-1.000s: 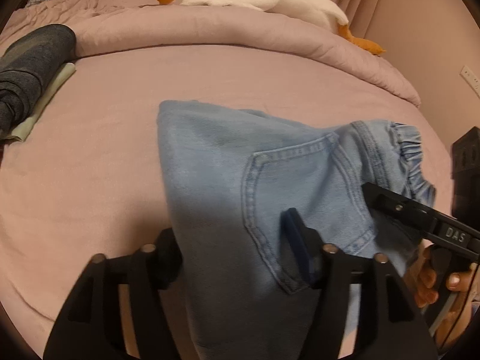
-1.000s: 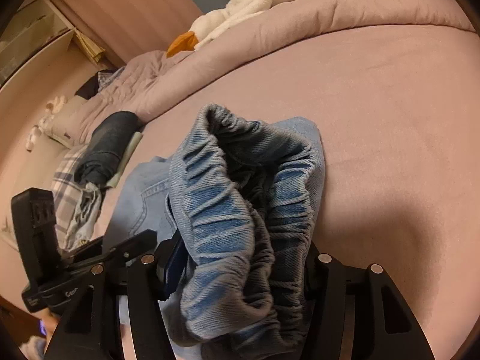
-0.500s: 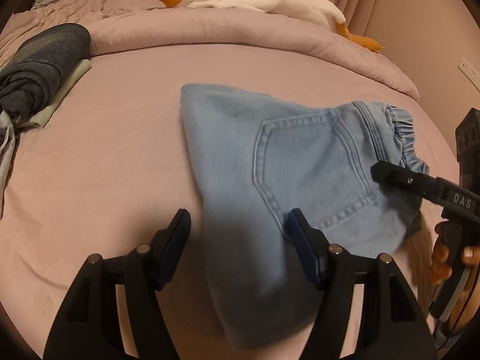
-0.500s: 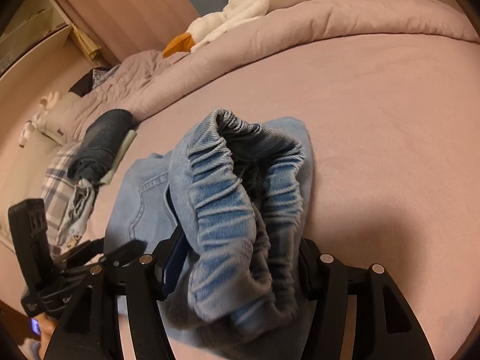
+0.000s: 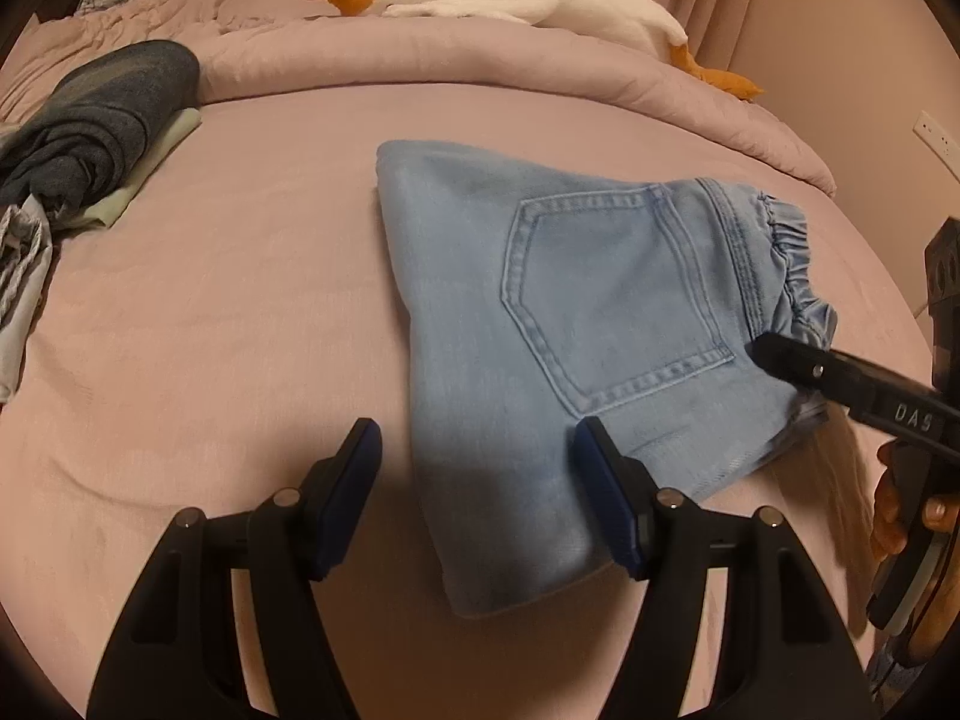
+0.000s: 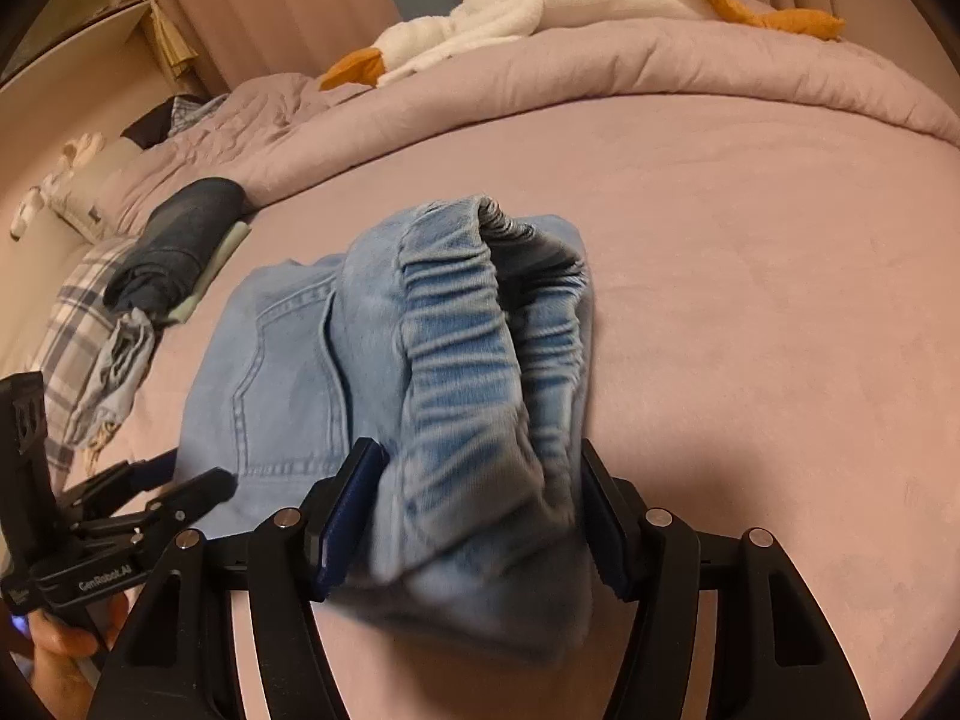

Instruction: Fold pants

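On the pink bed (image 5: 210,312) lie the light-blue denim pants (image 5: 540,324), folded into a compact packet, back pocket up, elastic waistband bunched. The right gripper (image 6: 480,516) (marked "DAS") has just been widening, waistband between its loosened jaws. The left gripper (image 5: 474,486) (marked "CenRobot.AI") stands spread apart, gripping nothing, astride the packet's near corner.

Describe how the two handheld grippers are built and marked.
Both the left gripper and the right gripper are matte black, with forked arms, silver screws and dark blue pads. White lettering marks their bodies: "DAS" on one, "CenRobot.AI" on the other.
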Demonstrator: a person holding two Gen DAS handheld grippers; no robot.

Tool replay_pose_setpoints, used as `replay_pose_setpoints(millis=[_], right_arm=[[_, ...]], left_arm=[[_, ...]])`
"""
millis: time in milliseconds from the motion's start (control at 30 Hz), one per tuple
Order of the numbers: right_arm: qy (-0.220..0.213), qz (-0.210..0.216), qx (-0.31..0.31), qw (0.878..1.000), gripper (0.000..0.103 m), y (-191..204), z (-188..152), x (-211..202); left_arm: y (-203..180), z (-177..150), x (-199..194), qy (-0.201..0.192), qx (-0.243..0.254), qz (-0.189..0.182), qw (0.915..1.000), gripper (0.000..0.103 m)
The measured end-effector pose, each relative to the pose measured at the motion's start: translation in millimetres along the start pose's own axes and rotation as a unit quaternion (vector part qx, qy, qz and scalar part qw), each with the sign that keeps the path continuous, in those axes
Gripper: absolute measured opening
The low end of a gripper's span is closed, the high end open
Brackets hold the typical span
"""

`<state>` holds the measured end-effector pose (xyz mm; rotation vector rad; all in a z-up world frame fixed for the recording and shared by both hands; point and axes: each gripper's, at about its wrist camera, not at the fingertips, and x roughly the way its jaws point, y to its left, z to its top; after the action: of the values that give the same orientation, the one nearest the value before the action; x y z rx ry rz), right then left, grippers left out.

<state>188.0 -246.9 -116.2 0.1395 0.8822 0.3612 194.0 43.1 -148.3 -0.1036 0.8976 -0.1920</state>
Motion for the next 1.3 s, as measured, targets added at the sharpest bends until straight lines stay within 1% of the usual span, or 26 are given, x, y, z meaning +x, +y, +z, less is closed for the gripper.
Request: replay_pose_setpoints(millis=[100,200,333,367,400,567,767,967,1100,1300], right_arm=[[0.003,-0.01,-0.003,1.0,0.062,0.2,-5.5,-0.1],[0.005,-0.031,-0.015,0.999,0.064,5.0,-8.6,7.5],[0.004,-0.031,-0.016,0.999,0.066,5.2,-7.1,11.2],[0.006,-0.032,-0.013,0.999,0.066,5.6,-6.9,9.0],[0.008,-0.034,-0.011,0.999,0.066,6.4,-7.2,6.4],[-0.004,-0.026,0.009,1.0,0.066,5.9,-13.1,-12.5],[-0.029,-0.015,-0.002,0.999,0.066,12.5,-17.5,-41.7],[-0.051,-0.017,-0.03,0.998,0.066,26.7,-17.7,-64.3],[-0.056,-0.011,-0.035,0.998,0.066,32.8,-20.1,-72.5],[-0.059,-0.01,-0.053,0.997,0.066,47.2,-25.7,-83.5]], left_arm=[[-0.6,-1.1,5.1,-0.001,-0.009,0.002,1.0,0.067],[-3.4,1.2,8.3,-0.002,-0.01,0.006,0.9999,0.067],[-5.8,3.1,3.9,0.004,-0.018,0.015,0.9997,0.067],[-7.0,2.4,0.9,0.004,-0.019,0.016,0.9997,0.064],[-8.9,1.8,-2.6,0.004,-0.019,0.017,0.9997,0.064],[-24.9,-3.3,-28.9,-0.016,0.005,0.027,0.9995,0.065],[-38.1,-5.1,-53.0,-0.034,0.011,0.026,0.999,0.066],[-42.8,-6.9,-71.0,-0.048,0.008,0.028,0.9985,0.069],[-47.1,-9.5,-80.9,-0.054,0.006,0.032,0.998,0.076],[-51.4,-16.3,-94.8,-0.06,0.001,0.036,0.9976,0.079]])
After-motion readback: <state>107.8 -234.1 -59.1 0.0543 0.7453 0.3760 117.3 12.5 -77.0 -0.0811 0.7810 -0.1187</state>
